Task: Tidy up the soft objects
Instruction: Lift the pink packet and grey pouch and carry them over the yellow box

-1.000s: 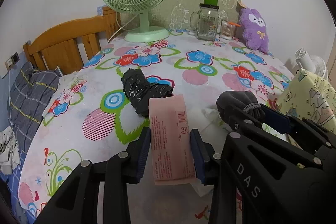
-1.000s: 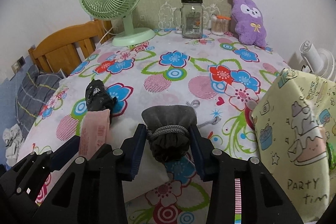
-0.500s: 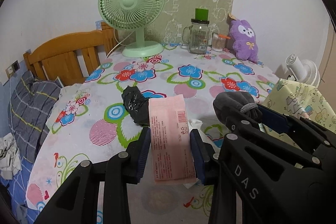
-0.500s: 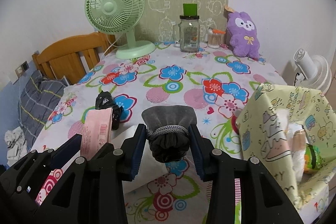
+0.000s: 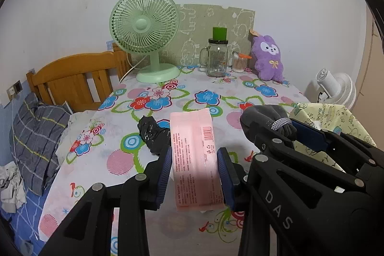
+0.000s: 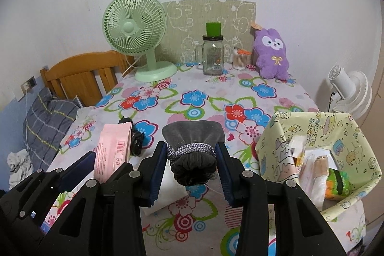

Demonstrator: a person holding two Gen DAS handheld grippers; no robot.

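My left gripper [image 5: 194, 162] is shut on a pink tissue pack [image 5: 195, 155], held above the near part of the floral table [image 5: 168, 97]. My right gripper [image 6: 192, 160] is shut on a grey drawstring pouch [image 6: 192, 138], also held above the table. Each shows in the other's view: the pack [image 6: 111, 152] at left, the pouch [image 5: 266, 116] at right. A crumpled black plastic bag [image 5: 153, 133] lies on the table beyond the pack. A white tissue [image 6: 171, 186] lies under the pouch. A yellow patterned box [image 6: 319, 157] with several soft packs inside stands at the right.
At the table's far edge stand a green fan [image 6: 141, 40], a glass jar [image 6: 212, 56] with a green cap, a cotton-swab pot [image 6: 240, 60] and a purple plush [image 6: 272, 54]. A wooden headboard [image 5: 72, 78] and plaid bedding [image 5: 36, 136] are left; a white fan [image 6: 350, 90] is right.
Both grippers have risen and drawn back from the table with their loads. The table looks farther away and the yellow box's inside has come into the right wrist view.
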